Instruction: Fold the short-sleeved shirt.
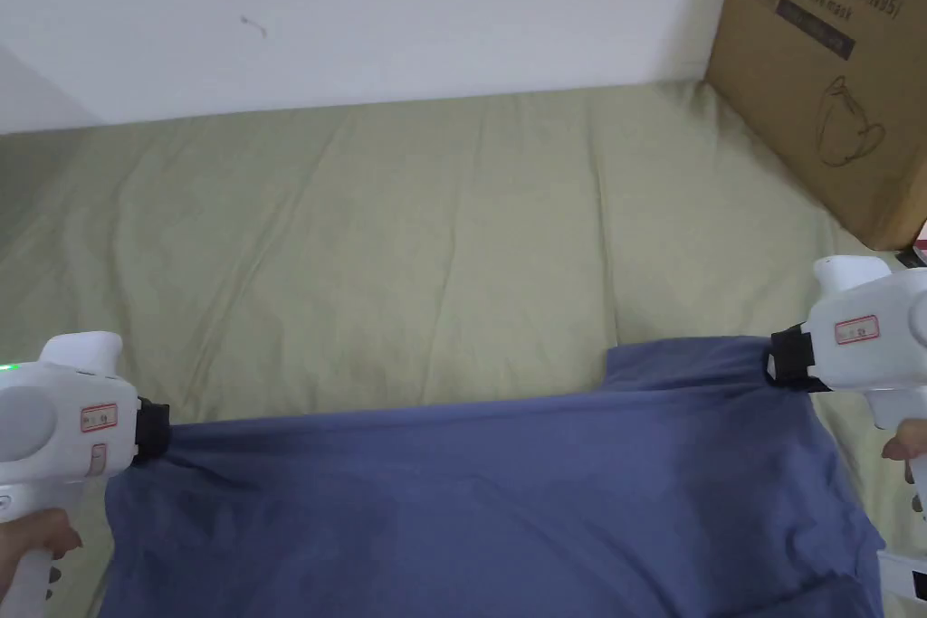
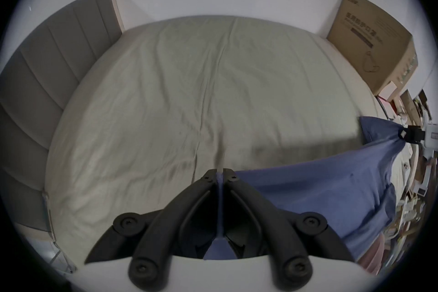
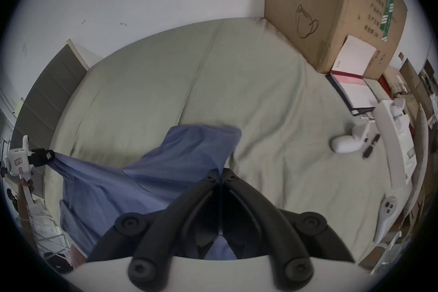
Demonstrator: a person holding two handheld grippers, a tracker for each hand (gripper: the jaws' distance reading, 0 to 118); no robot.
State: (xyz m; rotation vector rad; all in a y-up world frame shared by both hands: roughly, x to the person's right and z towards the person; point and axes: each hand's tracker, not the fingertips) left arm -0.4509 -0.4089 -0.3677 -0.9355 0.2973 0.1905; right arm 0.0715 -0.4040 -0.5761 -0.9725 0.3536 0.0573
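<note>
Blue short-sleeved shirt [image 1: 507, 502] sits nearest you, stretched across the near edge of the bed [image 1: 407, 240], its top edge pulled into a taut line between your two tools.

Your left hand-held gripper [image 1: 167, 443] is at the near left, jaws clamped on a corner of the fabric; in the left gripper view the cloth runs pinched right between the closed jaws [image 2: 220, 175]. Your left hand [image 1: 32, 538] holds the handle below it.

Your right hand-held gripper [image 1: 777, 366] is at the right, a bit farther than the left, jaws closed on the other end of the shirt; its own view shows the tips [image 3: 221, 172] together with blue fabric bunched at them. A fold of shirt humps up just left of that grip.

Below the held edge, the shirt drapes down toward you over the bed's near side.

Olive sheet [image 2: 189, 95] beyond is wrinkled. Cardboard box [image 1: 833, 68] stands at the far right against the wall [image 1: 362, 4]. Grey headboard [image 2: 47, 60] is on the far left. White devices [image 3: 350, 140] and books [image 3: 353, 88] lie on the right side of the bed, well apart from the shirt.
</note>
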